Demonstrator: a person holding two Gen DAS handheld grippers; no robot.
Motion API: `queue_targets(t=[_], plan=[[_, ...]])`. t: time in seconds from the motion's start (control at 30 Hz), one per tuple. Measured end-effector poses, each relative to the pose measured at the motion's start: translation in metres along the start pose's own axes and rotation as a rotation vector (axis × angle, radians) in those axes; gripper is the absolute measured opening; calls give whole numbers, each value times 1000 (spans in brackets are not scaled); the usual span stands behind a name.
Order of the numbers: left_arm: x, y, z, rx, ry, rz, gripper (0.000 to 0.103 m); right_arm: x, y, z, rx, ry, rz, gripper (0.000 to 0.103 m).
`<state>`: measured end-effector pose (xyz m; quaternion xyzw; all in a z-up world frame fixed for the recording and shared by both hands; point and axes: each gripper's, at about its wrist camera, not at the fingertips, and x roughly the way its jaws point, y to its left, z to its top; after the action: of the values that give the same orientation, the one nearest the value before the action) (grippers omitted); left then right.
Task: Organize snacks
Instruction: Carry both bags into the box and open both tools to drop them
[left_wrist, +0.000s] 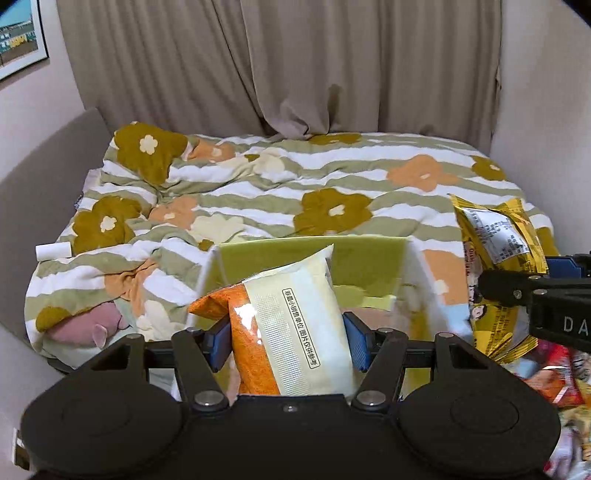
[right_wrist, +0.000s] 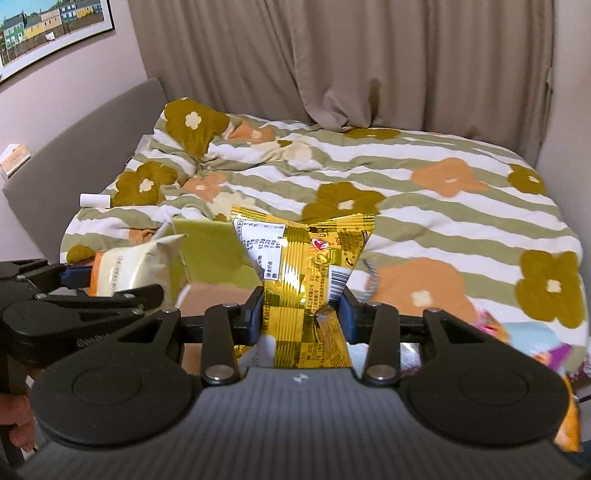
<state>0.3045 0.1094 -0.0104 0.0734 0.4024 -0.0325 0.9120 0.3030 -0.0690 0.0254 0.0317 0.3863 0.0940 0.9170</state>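
My left gripper (left_wrist: 289, 339) is shut on an orange and cream snack packet (left_wrist: 295, 325), held up in front of a green-lined box (left_wrist: 365, 254) on the bed. My right gripper (right_wrist: 300, 319) is shut on a gold foil snack bag (right_wrist: 306, 280), pinched at its middle. In the left wrist view the gold foil snack bag (left_wrist: 495, 243) and the right gripper's black finger (left_wrist: 513, 288) show at the right edge. In the right wrist view the cream packet (right_wrist: 129, 269) and the left gripper's body (right_wrist: 74, 306) sit at the left, beside the green-lined box (right_wrist: 210, 251).
A flowered, striped quilt (left_wrist: 332, 177) covers the bed, with curtains (left_wrist: 295, 62) behind. Several loose snack packets (left_wrist: 561, 373) lie at the lower right. A small white roll (left_wrist: 51, 251) and a pink plush toy (left_wrist: 88, 325) lie at the left. A grey headboard (right_wrist: 85, 140) runs along the left.
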Motion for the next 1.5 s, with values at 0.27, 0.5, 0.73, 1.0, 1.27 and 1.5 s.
queue_targets(t=[0.27,0.5,0.73,1.0,1.27,1.5], plan=[[69,36,11,37,73,-47,65,75,41,10,27,122,-23,55],[100,36,10,76,104,-78,93,101,42,4,59,168,-66,55],[95,37,7,98,86,-75,101,109,35,-2,72,201,-64,55],[77,50,-3,80,82,-57,101,118,31,8,78,217,-28,55],[76,61,-19,64,107,-49,101,149,46,11,79,266,6,57],[80,67,-28,55,125,-50,101,159,54,3,70,238,-25,103]])
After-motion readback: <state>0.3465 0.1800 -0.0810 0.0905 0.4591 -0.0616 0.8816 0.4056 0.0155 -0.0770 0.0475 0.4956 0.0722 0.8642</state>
